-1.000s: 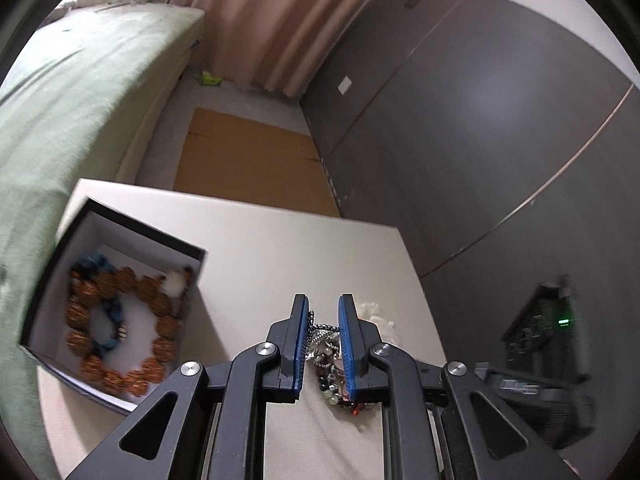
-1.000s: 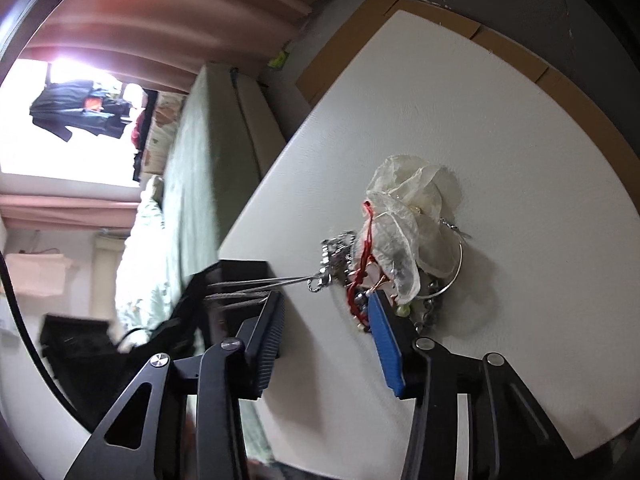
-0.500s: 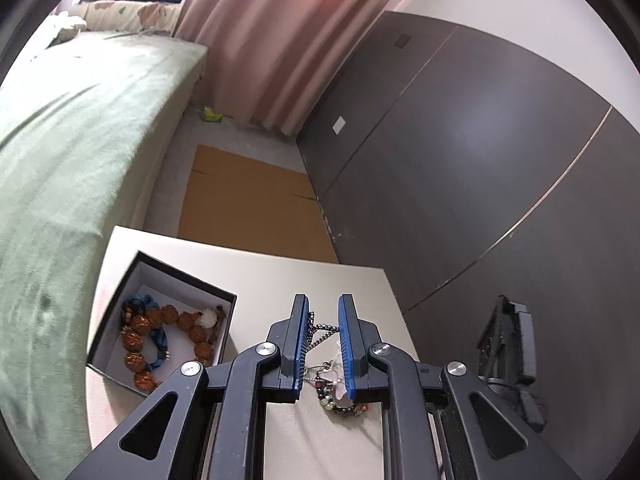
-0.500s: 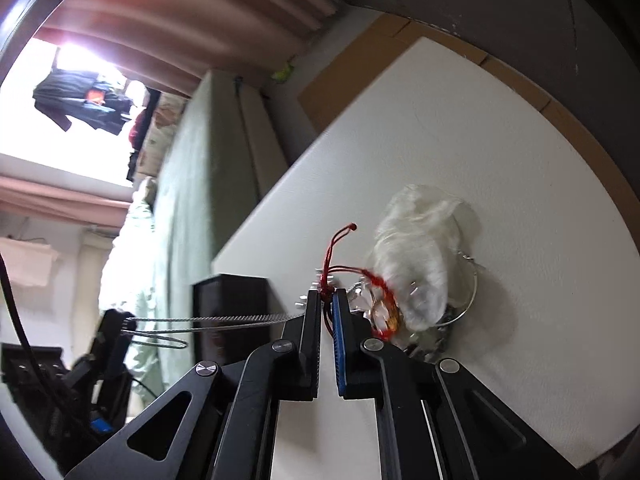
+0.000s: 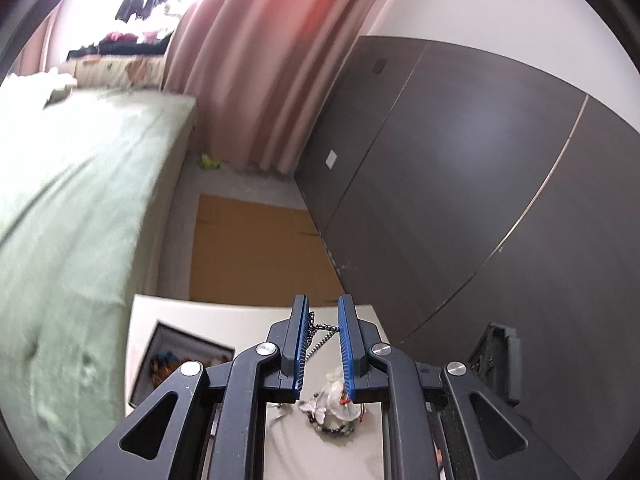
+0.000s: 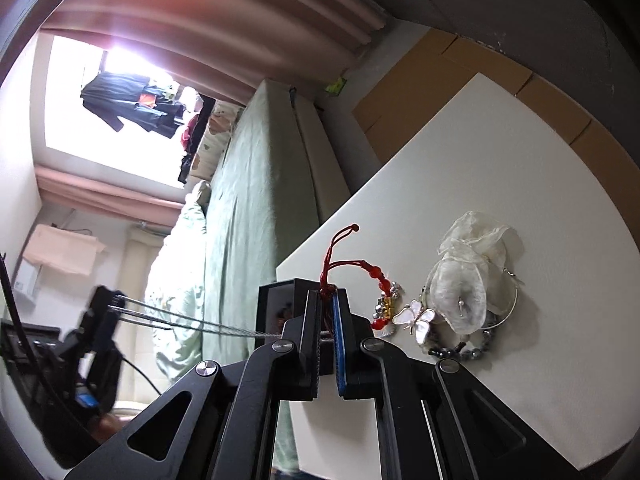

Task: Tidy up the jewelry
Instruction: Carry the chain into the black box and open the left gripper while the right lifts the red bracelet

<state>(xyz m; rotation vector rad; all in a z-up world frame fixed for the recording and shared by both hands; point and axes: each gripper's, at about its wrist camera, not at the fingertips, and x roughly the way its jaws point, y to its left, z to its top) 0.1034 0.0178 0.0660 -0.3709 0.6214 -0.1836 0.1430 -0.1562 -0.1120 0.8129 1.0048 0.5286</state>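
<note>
Left wrist view: the left gripper is held above the table, its jaws drawn close on a fine silver chain that crosses the narrow gap between the blue pads. Actual pad contact is hard to confirm, but the chain hangs there off the table and reads as gripped. Below the jaws lies the jewelry pile, with the open black box to its left; beads show inside, but the gripper body cuts off most of the interior.

Right wrist view: the right gripper has its jaws clenched on the red cord bracelet; its knotted loop stands up above the pads and its red beads trail toward the pile. A butterfly pendant, a sheer pouch and a thin wire hoop rest on the table. The silver chain runs taut from behind the jaws to the left gripper, which is blurred. The black box is mostly hidden by the jaws.

Assessment: the step in hand appears to be untangling, each gripper pulling one piece free. The next move calls for gentle separation, then carrying a freed piece to the box. Whether chain and cord are knotted together cannot be determined.
</note>
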